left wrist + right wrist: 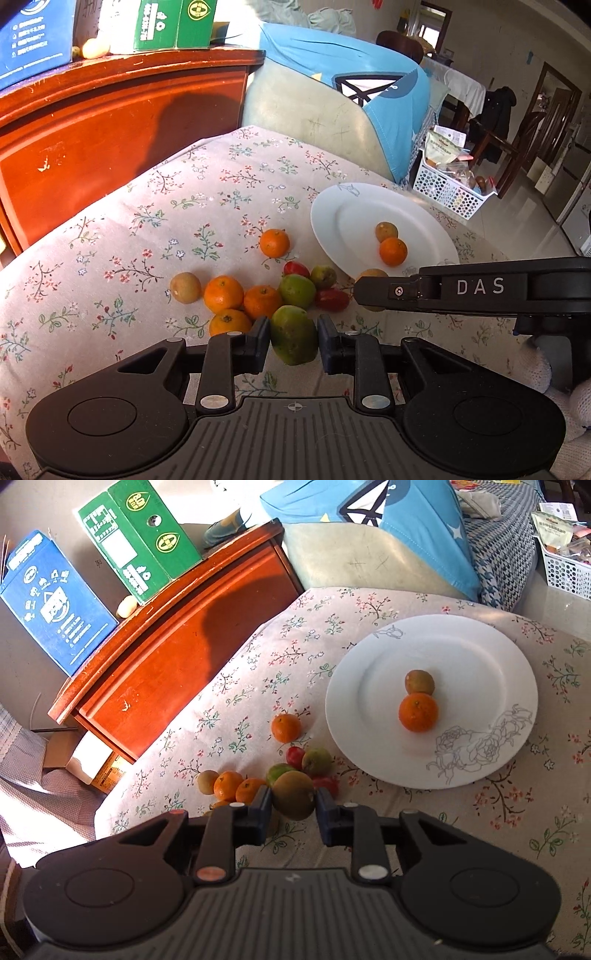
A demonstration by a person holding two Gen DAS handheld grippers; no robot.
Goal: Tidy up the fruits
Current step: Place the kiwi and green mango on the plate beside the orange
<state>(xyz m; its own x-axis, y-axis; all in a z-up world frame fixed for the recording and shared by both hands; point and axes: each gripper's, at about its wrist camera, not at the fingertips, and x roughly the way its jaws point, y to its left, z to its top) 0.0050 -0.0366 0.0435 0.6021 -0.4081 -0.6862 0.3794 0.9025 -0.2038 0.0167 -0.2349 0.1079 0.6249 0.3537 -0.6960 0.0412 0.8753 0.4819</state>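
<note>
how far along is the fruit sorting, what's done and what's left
Early stage. Done: an orange and a brownish fruit sit on the white plate. In hand: the left hand-held gripper is shut on a green fruit, and the right hand-held gripper is shut on a brown-green fruit. Left: the pile of oranges, red fruits and others on the floral cloth.

left gripper (pixel 293 345) and right gripper (pixel 294 806): jaws clamped, angled downward
</note>
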